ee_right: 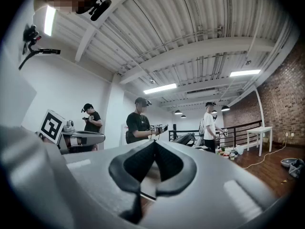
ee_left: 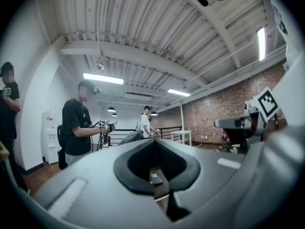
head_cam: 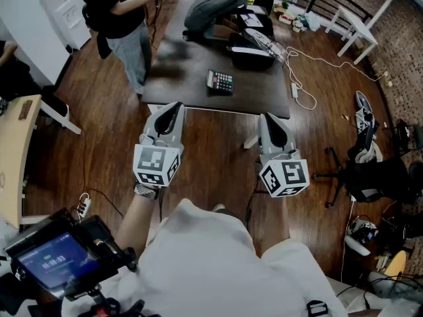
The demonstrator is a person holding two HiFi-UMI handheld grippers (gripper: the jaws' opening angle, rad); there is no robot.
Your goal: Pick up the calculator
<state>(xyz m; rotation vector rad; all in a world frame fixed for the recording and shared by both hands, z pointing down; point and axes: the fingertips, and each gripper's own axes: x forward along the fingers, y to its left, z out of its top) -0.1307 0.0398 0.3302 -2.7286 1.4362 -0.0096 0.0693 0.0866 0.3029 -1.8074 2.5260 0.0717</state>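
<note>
At the top edge of the head view, the standing person [head_cam: 122, 18] is cut off above the shoulders. The calculator [head_cam: 220, 82] is picked out mid-frame, its key markings too small to be read. A dark patch [head_cam: 168, 51] on the left part of the table [head_cam: 258, 88] is blurred beyond telling. In the left gripper view, all but a sliver of the calculator is hidden by the left gripper [ee_left: 153, 142]. At lower left of the head view, the readout on a screen device [head_cam: 56, 259] cannot be made out.

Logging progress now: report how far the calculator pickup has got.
Done: nothing yet; the calculator lies untouched on the dark table. In hand: the left gripper and right gripper are shut, empty, level, short of the table's near edge. Left: open one, reach the calculator, close on it, lift.
</note>
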